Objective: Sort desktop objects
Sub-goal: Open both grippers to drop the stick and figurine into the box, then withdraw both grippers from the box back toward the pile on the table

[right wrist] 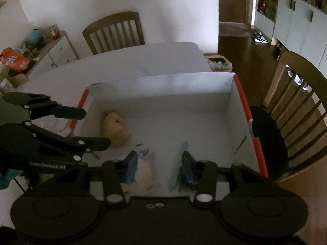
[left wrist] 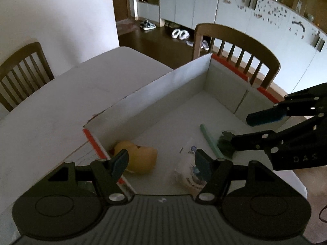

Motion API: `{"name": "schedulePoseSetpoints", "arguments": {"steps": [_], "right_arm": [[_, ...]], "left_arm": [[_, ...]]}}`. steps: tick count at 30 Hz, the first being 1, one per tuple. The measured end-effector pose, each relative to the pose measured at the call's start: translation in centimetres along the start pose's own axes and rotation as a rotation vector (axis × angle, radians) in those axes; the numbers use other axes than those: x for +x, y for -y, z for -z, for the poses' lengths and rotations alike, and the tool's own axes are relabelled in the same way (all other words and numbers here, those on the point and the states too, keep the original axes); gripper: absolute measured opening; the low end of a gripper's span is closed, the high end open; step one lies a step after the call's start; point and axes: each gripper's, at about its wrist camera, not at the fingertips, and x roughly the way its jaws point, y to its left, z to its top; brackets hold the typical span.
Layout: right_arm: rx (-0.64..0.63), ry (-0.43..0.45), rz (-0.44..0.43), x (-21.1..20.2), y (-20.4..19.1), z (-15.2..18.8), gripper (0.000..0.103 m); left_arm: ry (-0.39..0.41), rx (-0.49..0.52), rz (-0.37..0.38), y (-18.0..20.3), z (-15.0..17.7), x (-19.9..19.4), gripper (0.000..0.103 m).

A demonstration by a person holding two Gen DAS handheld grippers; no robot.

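A white cardboard box with red edges (left wrist: 184,77) (right wrist: 163,85) stands on the white table. Inside lie a yellow rubber duck (left wrist: 139,157) (right wrist: 115,127), a clear plastic packet (left wrist: 188,167) (right wrist: 145,171) and a pale green brush (left wrist: 210,140) (right wrist: 177,167) with a dark bristle head (left wrist: 225,141). My left gripper (left wrist: 161,161) is open and empty over the box's near left corner; it also shows in the right wrist view (right wrist: 92,126). My right gripper (right wrist: 159,168) is open above the packet and the brush; in the left wrist view (left wrist: 241,130) it hangs over the brush head.
The white table (left wrist: 61,102) (right wrist: 143,61) extends beyond the box. Wooden chairs stand at the far side (left wrist: 237,55) (right wrist: 114,32) and at the table's end (left wrist: 22,69) (right wrist: 296,106). A cluttered sideboard (right wrist: 30,49) stands at the back left.
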Motion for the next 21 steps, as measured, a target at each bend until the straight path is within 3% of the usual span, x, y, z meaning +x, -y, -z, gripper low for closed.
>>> {"name": "schedulePoseSetpoints", "arguments": {"steps": [8,15,21], "right_arm": [[-0.030,0.031,-0.009,-0.8,-0.9,0.5,0.048],[-0.098,0.057,0.025,-1.0,-2.7,1.7,0.053],[-0.128,0.093,0.030,-1.5,-4.8,2.4,0.063]], "left_arm": [[0.058,-0.042,-0.010,0.4,2.2,-3.4,0.071],[0.087,-0.070,-0.039,0.0,4.5,-5.3,0.071],[0.093,-0.097,-0.015,-0.9,6.3,-6.5,0.071]]}}
